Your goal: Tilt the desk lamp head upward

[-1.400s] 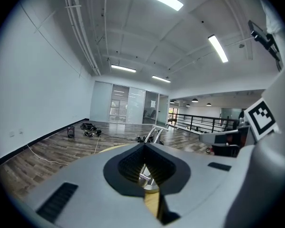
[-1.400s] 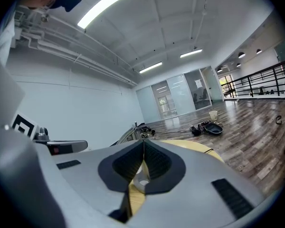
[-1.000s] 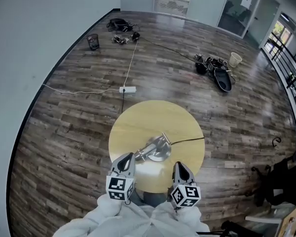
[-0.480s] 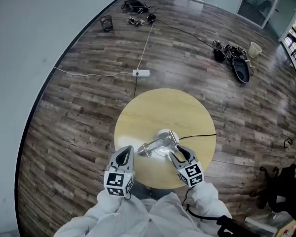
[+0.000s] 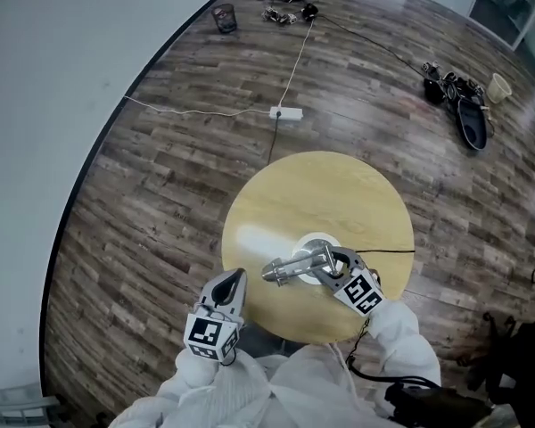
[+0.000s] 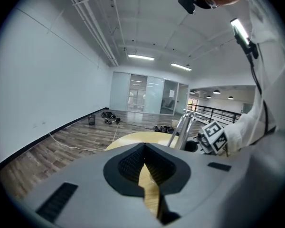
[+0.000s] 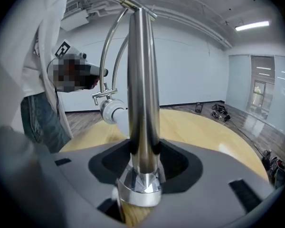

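Lamp [image 5: 296,265] stands near table [image 5: 303,194] centre, well inside its edge.

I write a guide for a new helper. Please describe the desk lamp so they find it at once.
Find the round yellow table on the dark wooden floor. The desk lamp stands on its near side. Nothing else stands on the table, and the lamp is shiny metal.

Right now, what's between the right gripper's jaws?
The desk lamp's chrome tube, seen in the right gripper view. The right gripper has just been opening its jaws.
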### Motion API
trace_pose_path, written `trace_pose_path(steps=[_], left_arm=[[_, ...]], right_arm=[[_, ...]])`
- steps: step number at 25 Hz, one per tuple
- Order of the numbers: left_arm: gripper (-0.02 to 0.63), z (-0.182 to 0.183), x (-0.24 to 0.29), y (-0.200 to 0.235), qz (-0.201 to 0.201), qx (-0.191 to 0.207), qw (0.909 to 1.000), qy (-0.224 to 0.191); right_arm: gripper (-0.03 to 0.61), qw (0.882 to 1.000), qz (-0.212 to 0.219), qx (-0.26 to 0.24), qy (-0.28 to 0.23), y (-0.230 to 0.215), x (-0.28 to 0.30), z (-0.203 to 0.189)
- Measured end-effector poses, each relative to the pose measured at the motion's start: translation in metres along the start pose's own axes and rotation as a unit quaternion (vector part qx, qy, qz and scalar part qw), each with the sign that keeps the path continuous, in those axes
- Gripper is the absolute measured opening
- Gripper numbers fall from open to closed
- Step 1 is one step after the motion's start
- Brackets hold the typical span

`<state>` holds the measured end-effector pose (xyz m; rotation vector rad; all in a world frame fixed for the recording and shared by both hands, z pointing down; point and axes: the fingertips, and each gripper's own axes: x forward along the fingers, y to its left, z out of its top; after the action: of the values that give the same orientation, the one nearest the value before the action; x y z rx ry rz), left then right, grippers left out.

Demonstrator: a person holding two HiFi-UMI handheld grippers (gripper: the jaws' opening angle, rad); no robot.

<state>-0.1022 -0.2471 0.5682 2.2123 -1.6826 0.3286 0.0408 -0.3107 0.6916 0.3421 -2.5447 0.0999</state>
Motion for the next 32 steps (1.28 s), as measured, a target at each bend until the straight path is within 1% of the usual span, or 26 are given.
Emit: trace_pose_path(steps=[2,3,4,6,8,9,11,13,14,15,16,20,24,26,32], left_arm=[[0.002,-0.005,0.001,-0.011,-0.051,0.027,0.9984,0.002],[0.017,-0.013,0.001,-0.015,-0.074,0.050,0.9960,0.008],[0.087,-0.023,0.002,-0.017,-0.093,0.076,0.9927,0.018],[0.139,-0.049,0.008,-0.017,-0.120,0.131,0.9828,0.050],[0.172,-0.072,0.022,-0.019,-0.149,0.177,0.9687,0.089],[0.179,-0.080,0.030,-0.021,-0.166,0.190,0.9622,0.102],[0.182,-0.091,0.044,-0.028,-0.204,0.197,0.9521,0.114],[0.228,-0.099,0.053,-0.036,-0.237,0.199,0.9432,0.121],[0.260,-0.103,0.056,-0.040,-0.247,0.203,0.9394,0.123],[0.278,-0.105,0.059,-0.043,-0.253,0.206,0.9375,0.122],[0.282,-0.105,0.062,-0.044,-0.254,0.206,0.9378,0.118],[0.282,-0.102,0.076,-0.045,-0.244,0.198,0.9442,0.100],[0.275,-0.101,0.084,-0.046,-0.248,0.175,0.9483,0.093],[0.270,-0.102,0.082,-0.044,-0.250,0.170,0.9483,0.098],[0.259,-0.095,0.071,-0.040,-0.258,0.161,0.9447,0.124]], right_arm=[[0.183,1.000,0.017,-0.002,-0.004,-0.003,0.002,0.002],[0.186,1.000,0.024,-0.005,-0.002,-0.004,0.003,0.002],[0.189,1.000,0.030,-0.008,0.001,-0.005,0.004,0.002],[0.193,0.999,0.037,-0.009,0.005,-0.005,0.005,0.002],[0.193,0.999,0.038,-0.007,0.006,-0.004,0.006,0.001],[0.193,0.999,0.038,-0.005,0.006,-0.004,0.006,0.001],[0.193,0.999,0.037,-0.001,0.007,-0.004,0.008,0.002],[0.193,0.999,0.038,-0.001,0.009,-0.004,0.009,0.003],[0.193,0.999,0.038,-0.001,0.011,-0.003,0.010,0.003],[0.193,0.999,0.038,-0.001,0.012,-0.003,0.010,0.003],[0.193,0.999,0.037,0.000,0.013,-0.002,0.011,0.003],[0.193,0.999,0.033,0.003,0.013,-0.004,0.012,0.003],[0.193,0.999,0.029,0.008,0.014,-0.005,0.012,0.002],[0.193,0.999,0.028,0.009,0.015,-0.004,0.014,0.002],[0.195,0.999,0.027,0.013,0.017,-0.003,0.015,0.003]])
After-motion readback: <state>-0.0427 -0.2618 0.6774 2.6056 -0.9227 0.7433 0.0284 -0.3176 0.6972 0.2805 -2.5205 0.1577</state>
